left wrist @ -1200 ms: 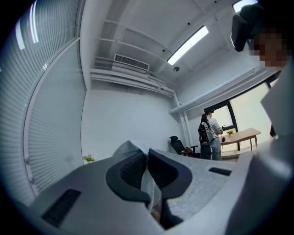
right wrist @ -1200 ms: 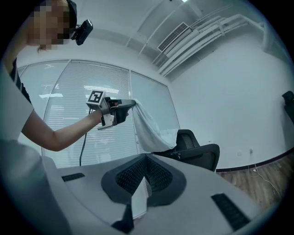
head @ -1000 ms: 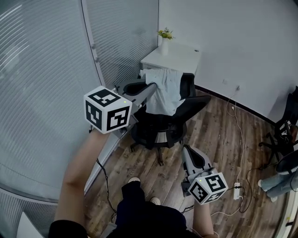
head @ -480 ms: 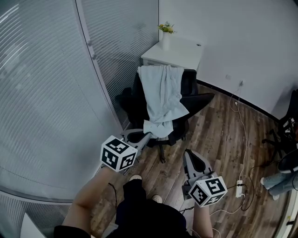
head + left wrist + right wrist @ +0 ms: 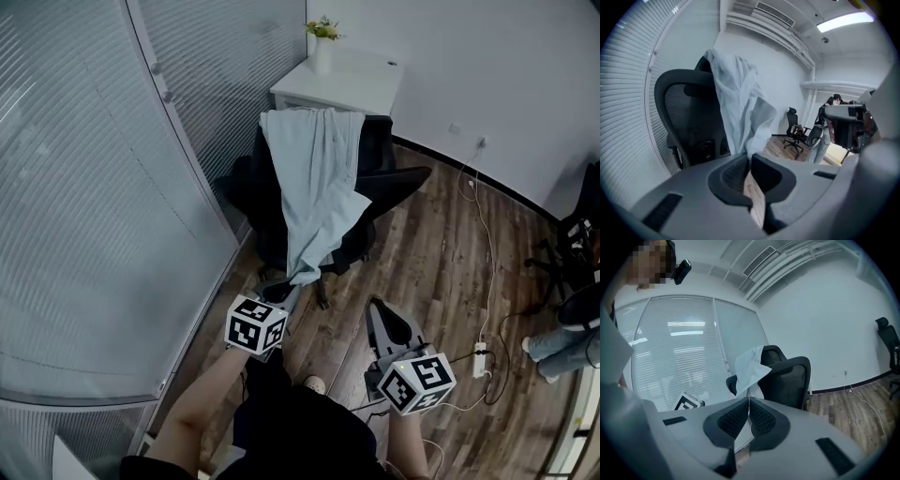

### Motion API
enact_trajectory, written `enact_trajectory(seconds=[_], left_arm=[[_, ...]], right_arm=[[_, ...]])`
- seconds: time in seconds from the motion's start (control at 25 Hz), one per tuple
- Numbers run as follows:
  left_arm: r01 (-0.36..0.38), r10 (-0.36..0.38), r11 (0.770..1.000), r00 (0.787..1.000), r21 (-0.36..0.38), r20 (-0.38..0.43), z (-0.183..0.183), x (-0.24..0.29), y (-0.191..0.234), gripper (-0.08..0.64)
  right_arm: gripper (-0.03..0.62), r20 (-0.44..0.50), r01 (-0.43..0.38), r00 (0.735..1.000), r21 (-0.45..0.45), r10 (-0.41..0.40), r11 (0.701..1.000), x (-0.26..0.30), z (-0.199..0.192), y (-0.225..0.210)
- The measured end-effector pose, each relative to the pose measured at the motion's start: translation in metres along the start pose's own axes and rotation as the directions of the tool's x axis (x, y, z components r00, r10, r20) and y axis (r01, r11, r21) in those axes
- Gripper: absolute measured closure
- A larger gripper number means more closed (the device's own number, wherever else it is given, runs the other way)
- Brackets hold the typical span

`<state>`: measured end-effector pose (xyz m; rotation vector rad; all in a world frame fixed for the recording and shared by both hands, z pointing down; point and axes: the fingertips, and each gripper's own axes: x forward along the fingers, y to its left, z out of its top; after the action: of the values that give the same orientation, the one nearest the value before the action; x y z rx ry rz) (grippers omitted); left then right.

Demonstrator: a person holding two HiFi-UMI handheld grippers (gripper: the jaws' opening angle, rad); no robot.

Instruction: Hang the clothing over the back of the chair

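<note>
- Black mesh swivel office chair (image 5: 384, 159): stands beside the slatted window blinds (image 5: 84, 187).
- Pale blue-grey cloth garment (image 5: 314, 178): draped over the chair back, trailing down past the seat. Judged light, limp and liable to slide off; best taken by a hem or corner.
- Left gripper (image 5: 289, 287): jaws closed, pinching the garment's lower corner.
- Right gripper (image 5: 379, 309): jaws together, nothing held.

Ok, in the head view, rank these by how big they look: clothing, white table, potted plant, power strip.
1. clothing
2. white table; it stands farther from the camera, so its true size against the clothing is unsure
3. potted plant
4. power strip
</note>
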<state>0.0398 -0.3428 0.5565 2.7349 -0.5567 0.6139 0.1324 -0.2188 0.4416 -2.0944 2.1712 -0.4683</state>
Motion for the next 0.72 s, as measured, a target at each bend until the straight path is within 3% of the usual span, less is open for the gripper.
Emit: enact_trajectory(seconds=[0.16, 0.32, 0.56, 0.72], left_arm=[[-0.021, 0.023, 1.000, 0.998, -0.021, 0.064, -0.002, 0.007, 0.006, 0.540], [-0.023, 0.026, 0.999, 0.997, -0.035, 0.078, -0.006, 0.009, 0.009, 0.533], [0.036, -0.030, 0.994, 0.998, -0.102, 0.060, -0.017, -0.001, 0.003, 0.343], [0.043, -0.037, 0.988, 0.998, -0.146, 0.049, -0.028, -0.013, 0.004, 0.305]], right_arm=[[0.563, -0.022, 0.017, 1.000, 0.004, -0.017, 1.000, 0.004, -0.011, -0.007], [0.565, -0.038, 0.015, 0.999, 0.005, -0.015, 1.000, 0.010, -0.018, -0.006], [0.563, -0.052, 0.012, 0.999, 0.005, -0.012, 1.000, 0.014, -0.022, -0.002], [0.563, -0.049, 0.012, 0.999, -0.004, -0.012, 1.000, 0.014, -0.019, 0.000]])
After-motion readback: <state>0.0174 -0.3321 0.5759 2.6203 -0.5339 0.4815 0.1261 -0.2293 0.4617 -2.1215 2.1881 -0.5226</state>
